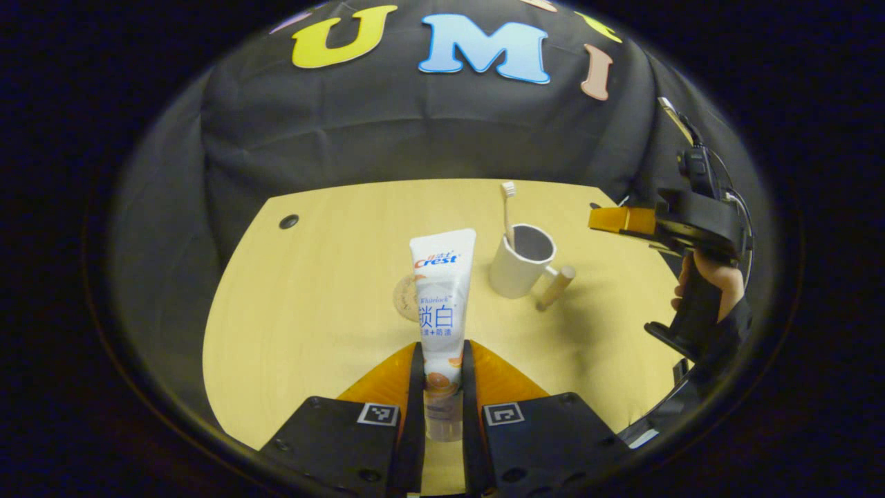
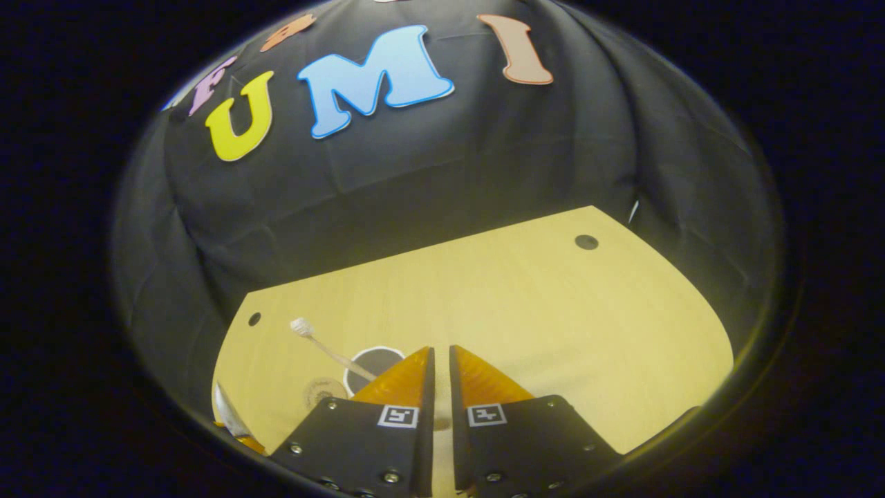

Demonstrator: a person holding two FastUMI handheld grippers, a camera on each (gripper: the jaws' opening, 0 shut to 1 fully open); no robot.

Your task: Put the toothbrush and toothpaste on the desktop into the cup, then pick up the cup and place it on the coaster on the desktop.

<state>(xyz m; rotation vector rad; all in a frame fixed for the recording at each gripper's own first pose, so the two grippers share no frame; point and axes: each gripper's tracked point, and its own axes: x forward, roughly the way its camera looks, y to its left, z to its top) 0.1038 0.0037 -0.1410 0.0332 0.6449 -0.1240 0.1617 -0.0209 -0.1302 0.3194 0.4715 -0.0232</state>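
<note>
1. While the toothpaste [image 1: 442, 304] stands upright above the tabletop [image 1: 311, 311], the left tool [image 1: 440, 363] pinches its lower end between both fingers.
2. Beyond the tube, the white cup [image 1: 520, 264] sits on the tabletop with the toothbrush [image 1: 509, 211] already inside, bristles up, and its wooden handle pointing right.
3. Partly hidden behind the tube, the round coaster [image 1: 405, 296] lies flat, left of the cup.
4. Farther right, a hand [image 1: 709, 280] holds the right tool [image 2: 437, 370] above the tabletop; in the right gripper view its fingers are nearly together, pinching nothing.
</note>
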